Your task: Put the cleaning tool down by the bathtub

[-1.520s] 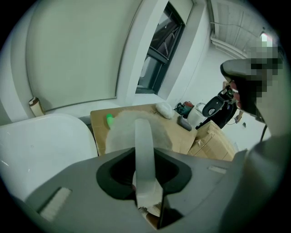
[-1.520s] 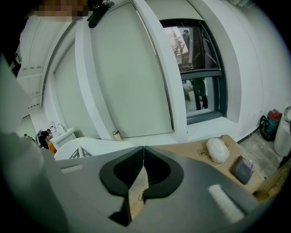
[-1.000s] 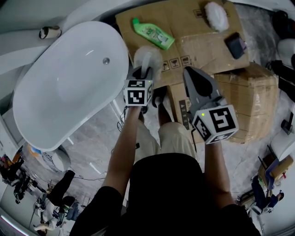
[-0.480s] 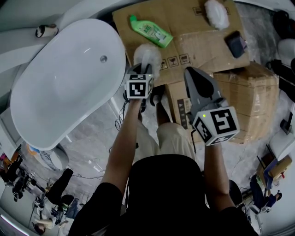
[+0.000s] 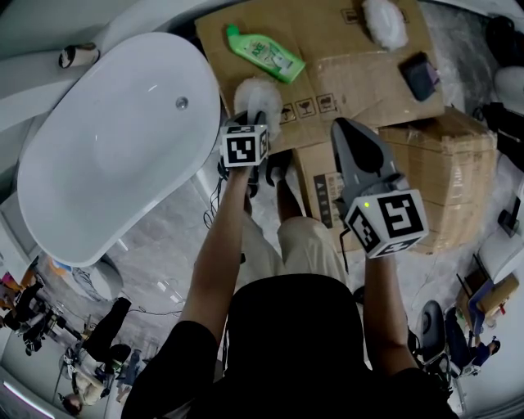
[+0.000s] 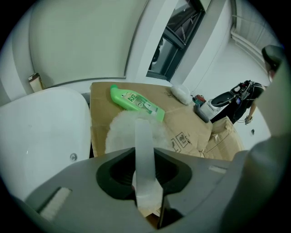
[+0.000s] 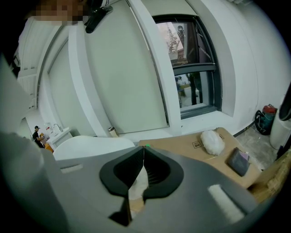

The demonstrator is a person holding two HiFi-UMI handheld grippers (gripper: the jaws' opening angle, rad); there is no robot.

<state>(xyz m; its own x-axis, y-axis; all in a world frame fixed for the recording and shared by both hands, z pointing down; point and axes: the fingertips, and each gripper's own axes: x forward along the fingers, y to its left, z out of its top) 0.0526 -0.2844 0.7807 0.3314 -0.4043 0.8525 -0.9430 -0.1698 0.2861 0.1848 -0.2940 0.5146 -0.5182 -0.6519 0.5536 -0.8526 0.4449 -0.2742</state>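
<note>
The cleaning tool is a white fluffy brush (image 5: 257,98) on a translucent handle (image 6: 144,152). My left gripper (image 5: 253,124) is shut on that handle, and the brush head (image 6: 122,134) hangs over the flat cardboard (image 5: 332,33) just right of the white bathtub (image 5: 106,155). In the left gripper view the tub (image 6: 41,132) fills the left side. My right gripper (image 5: 350,135) hovers over the cardboard boxes at the right, its jaws shut with nothing between them (image 7: 143,151).
A green bottle (image 5: 264,53) (image 6: 136,103) lies on the cardboard beyond the brush. A second white fluffy pad (image 5: 385,23) (image 7: 212,141) and a dark pouch (image 5: 419,74) lie farther right. Stacked boxes (image 5: 446,172) stand at the right. Cables run on the floor by the tub.
My left gripper has sunk toward the cardboard with the brush in it. The right gripper has stayed put.
</note>
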